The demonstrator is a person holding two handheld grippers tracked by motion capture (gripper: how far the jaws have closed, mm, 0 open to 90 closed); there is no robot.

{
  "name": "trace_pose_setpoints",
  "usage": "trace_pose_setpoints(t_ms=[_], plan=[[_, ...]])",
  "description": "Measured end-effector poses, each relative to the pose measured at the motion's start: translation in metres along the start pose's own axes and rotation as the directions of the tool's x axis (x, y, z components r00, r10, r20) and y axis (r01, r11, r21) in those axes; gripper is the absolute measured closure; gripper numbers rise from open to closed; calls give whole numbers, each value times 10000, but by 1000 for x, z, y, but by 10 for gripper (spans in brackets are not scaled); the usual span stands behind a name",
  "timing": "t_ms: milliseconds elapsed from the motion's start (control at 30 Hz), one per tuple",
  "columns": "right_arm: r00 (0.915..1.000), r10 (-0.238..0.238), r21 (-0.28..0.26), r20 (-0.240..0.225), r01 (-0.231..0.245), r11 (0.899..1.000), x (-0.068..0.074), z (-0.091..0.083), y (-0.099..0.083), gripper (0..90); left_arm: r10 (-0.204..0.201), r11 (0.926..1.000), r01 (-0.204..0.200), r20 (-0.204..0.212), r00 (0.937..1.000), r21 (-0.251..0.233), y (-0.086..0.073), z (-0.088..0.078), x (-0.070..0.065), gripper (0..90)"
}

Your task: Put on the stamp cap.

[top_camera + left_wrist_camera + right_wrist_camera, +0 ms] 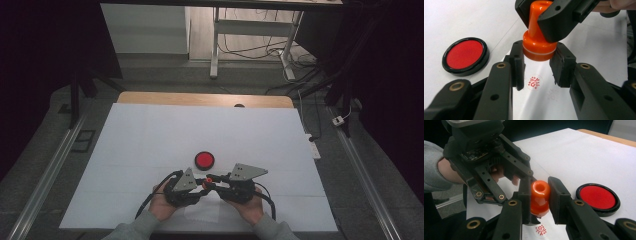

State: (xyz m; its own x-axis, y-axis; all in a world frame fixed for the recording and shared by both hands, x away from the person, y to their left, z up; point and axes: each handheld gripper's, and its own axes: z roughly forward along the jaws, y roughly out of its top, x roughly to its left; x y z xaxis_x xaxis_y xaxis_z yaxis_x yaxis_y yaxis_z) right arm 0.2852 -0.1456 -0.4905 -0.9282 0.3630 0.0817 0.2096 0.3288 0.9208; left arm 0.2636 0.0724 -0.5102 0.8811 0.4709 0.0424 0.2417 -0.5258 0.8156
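Observation:
An orange stamp [208, 180] with a knob handle hangs upright just above a small sheet of paper [544, 100]. My left gripper [539, 72] is shut on the stamp's wide base [539, 48], one pad on each side. My right gripper [540, 200] is shut on the stamp's handle [540, 191] and comes in from the top in the left gripper view. In the high view both grippers meet near the table's front edge, the left gripper [201, 186] on the left, the right gripper [214, 183] on the right. A round red print [534, 82] marks the paper under the stamp.
A round black ink pad with a red centre [204, 160] lies open just behind the grippers. A white cover [150, 140] spreads over the table, with the wooden edge [200, 99] at the far side. Cables trail from both grippers toward the person.

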Motion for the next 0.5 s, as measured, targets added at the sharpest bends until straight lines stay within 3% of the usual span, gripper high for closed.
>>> trace_pose_setpoints(t_ms=[200, 500], plan=[[10000, -42, 0, 56, 42, 10000, 0, 0, 0, 721, -178, 9998, 178, 13, 9998, -51, -1, 1, 1, 638], [9999, -54, 37, 144, 53, 10000, 0, 1, -1, 721, -363, 9993, 362, 46, 9993, 84, -1, 4, 2, 509]])
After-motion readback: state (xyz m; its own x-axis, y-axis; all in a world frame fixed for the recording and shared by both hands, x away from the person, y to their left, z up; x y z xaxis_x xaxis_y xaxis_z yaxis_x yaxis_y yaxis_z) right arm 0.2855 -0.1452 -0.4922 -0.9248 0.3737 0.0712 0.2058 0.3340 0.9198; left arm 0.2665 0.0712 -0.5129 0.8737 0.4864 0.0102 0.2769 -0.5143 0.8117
